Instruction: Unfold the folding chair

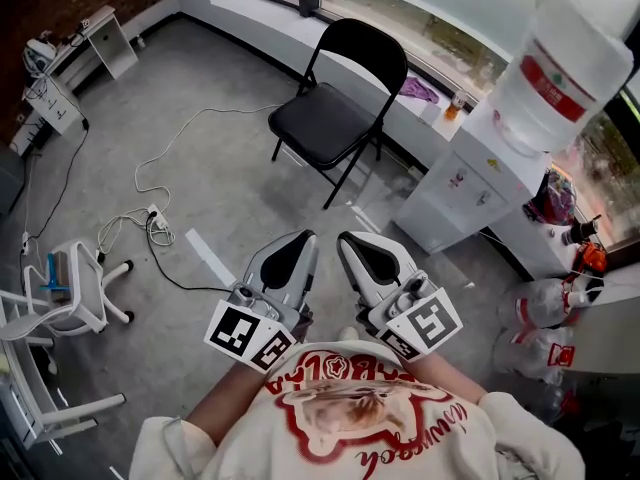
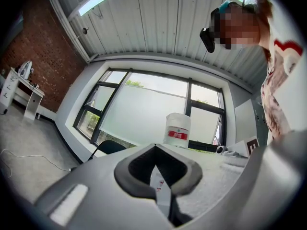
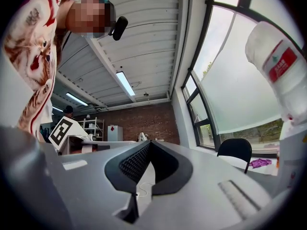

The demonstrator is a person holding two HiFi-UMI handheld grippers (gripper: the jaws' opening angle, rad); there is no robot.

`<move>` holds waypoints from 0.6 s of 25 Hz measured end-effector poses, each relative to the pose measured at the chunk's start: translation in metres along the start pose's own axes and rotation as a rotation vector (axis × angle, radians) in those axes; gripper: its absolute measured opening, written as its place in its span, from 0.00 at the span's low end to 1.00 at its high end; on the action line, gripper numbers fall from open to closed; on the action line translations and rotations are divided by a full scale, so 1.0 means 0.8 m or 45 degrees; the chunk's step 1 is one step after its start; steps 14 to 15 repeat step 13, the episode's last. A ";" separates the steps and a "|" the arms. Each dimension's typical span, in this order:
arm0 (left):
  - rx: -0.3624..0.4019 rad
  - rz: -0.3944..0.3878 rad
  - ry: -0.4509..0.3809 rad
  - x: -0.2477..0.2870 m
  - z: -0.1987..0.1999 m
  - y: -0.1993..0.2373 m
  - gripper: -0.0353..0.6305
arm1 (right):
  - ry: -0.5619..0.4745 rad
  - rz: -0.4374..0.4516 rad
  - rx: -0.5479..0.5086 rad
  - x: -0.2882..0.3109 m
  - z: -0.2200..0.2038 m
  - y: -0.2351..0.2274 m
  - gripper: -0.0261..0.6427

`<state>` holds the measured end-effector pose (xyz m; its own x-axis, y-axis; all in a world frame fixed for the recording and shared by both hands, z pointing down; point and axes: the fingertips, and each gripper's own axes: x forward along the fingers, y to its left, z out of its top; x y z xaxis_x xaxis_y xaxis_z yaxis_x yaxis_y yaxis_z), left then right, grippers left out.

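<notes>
Fingers (image 2: 132, 174) of the left gripper (image 1: 303, 240) are pressed together at the tips, with nothing between them. The right gripper (image 1: 350, 240) is the same, its fingers (image 3: 129, 164) closed on empty air. Both grippers are side by side, just apart, close in front of the person's shirt (image 1: 350, 418), pointing out over the floor (image 1: 200, 148).

The chair (image 1: 335, 118) stands well apart from them at 12 o'clock in the head view. It is open, with its black seat flat, its back upright and its legs on the floor, just before the window sill (image 1: 400, 58). Neither gripper touches it. In the right gripper view the chair shows at 3 o'clock of the fingertips; in the left gripper view its back shows at 9 o'clock.

A white dispenser (image 1: 470, 183) with a bottle (image 1: 560, 78) on top stands at 2 o'clock. A purple cloth (image 1: 420, 90) lies on the sill between chair and dispenser. A white cable (image 1: 150, 183) trails over the floor at 10 o'clock.
</notes>
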<state>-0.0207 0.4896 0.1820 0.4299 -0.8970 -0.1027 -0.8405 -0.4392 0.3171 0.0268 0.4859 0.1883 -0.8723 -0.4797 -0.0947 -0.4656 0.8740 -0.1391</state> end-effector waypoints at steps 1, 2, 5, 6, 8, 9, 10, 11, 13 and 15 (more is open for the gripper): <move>-0.002 -0.002 0.001 -0.001 0.001 0.002 0.06 | 0.003 -0.004 -0.001 0.002 -0.001 0.001 0.08; -0.004 -0.004 0.001 -0.002 0.001 0.005 0.06 | 0.005 -0.007 -0.003 0.004 -0.002 0.002 0.08; -0.012 -0.005 0.003 -0.004 0.001 0.012 0.06 | 0.011 -0.013 -0.008 0.011 -0.005 0.002 0.08; -0.013 -0.005 0.004 -0.004 0.001 0.014 0.06 | 0.012 -0.014 -0.010 0.013 -0.006 0.003 0.07; -0.016 -0.007 0.006 -0.006 0.002 0.018 0.06 | 0.014 -0.015 -0.009 0.017 -0.007 0.006 0.08; -0.017 -0.008 0.007 -0.008 0.002 0.020 0.06 | 0.016 -0.016 -0.009 0.019 -0.008 0.008 0.07; -0.018 -0.009 0.007 -0.009 0.003 0.022 0.06 | 0.018 -0.015 -0.010 0.021 -0.009 0.010 0.08; -0.019 -0.010 0.007 -0.011 0.004 0.024 0.06 | 0.020 -0.015 -0.012 0.024 -0.009 0.012 0.08; -0.021 -0.013 0.005 -0.015 0.005 0.028 0.06 | 0.024 -0.013 -0.016 0.029 -0.011 0.017 0.07; -0.021 -0.013 0.005 -0.015 0.005 0.028 0.06 | 0.024 -0.013 -0.016 0.029 -0.011 0.017 0.07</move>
